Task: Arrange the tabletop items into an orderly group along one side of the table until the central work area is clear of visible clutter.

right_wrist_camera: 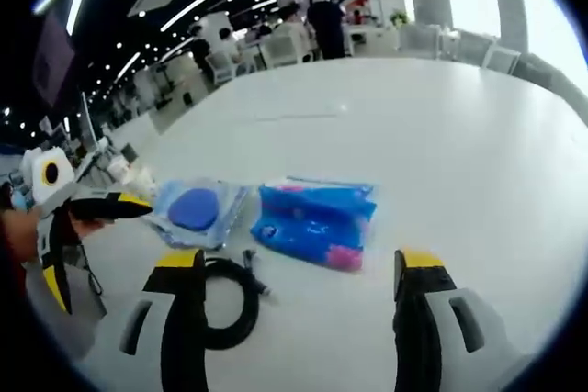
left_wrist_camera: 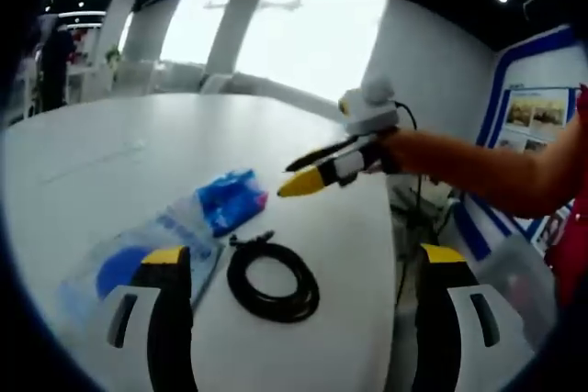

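Note:
On the white table (left_wrist_camera: 138,144) lie a blue printed packet (left_wrist_camera: 230,199), a clear bag holding a blue disc (left_wrist_camera: 129,263) and a coiled black cable (left_wrist_camera: 273,284). My left gripper (left_wrist_camera: 303,259) stands open, its jaws straddling the cable and the bag's edge. A person's arm in an orange sleeve holds the right gripper (left_wrist_camera: 285,181) just above the table, beyond the packet. In the right gripper view, my right gripper (right_wrist_camera: 299,263) is open in front of the packet (right_wrist_camera: 317,222), with the cable (right_wrist_camera: 225,311) by its left jaw, the bag (right_wrist_camera: 195,210) further left, and the left gripper (right_wrist_camera: 101,254) open beside it.
The table's edge (left_wrist_camera: 397,227) runs close to the right of the cable, with floor and a clear bin (left_wrist_camera: 514,282) beyond. A blue-framed poster board (left_wrist_camera: 533,117) stands at the right. People (right_wrist_camera: 326,20) and chairs (right_wrist_camera: 432,39) are past the table's far side.

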A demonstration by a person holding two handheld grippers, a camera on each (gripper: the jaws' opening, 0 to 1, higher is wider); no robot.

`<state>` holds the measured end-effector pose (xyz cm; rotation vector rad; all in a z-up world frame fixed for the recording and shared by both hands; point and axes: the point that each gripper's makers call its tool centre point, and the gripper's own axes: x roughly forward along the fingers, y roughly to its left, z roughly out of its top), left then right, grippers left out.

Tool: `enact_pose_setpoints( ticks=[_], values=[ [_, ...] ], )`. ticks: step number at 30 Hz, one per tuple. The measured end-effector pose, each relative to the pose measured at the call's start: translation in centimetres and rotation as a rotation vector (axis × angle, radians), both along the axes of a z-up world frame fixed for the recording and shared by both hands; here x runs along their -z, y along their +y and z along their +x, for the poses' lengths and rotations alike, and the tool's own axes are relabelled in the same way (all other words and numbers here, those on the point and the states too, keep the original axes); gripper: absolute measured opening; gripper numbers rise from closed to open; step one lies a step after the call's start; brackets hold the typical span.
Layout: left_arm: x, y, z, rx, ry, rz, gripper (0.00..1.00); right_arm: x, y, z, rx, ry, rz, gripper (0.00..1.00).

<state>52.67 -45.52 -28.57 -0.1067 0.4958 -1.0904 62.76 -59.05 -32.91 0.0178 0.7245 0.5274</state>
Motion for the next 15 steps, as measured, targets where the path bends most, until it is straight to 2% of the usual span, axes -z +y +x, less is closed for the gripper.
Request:
enact_pose_setpoints(
  ticks=[4,8,15],
  values=[
    [-0.3,1.5,-0.5,-0.018,-0.008,0.003,0.99,0.4,-0.5,1.1,0.014,0.003,-0.001,0.81],
    [-0.9,4.5,-1.4,-0.052,-0.014,0.005,0.99,0.8,-0.8,1.8,0.018,0.009,-0.007,0.8],
    [-2.0,8.3,-2.6,-0.102,-0.028,0.016,0.99,2.0,-0.8,2.8,0.019,0.03,-0.032,0.77]
  ],
)
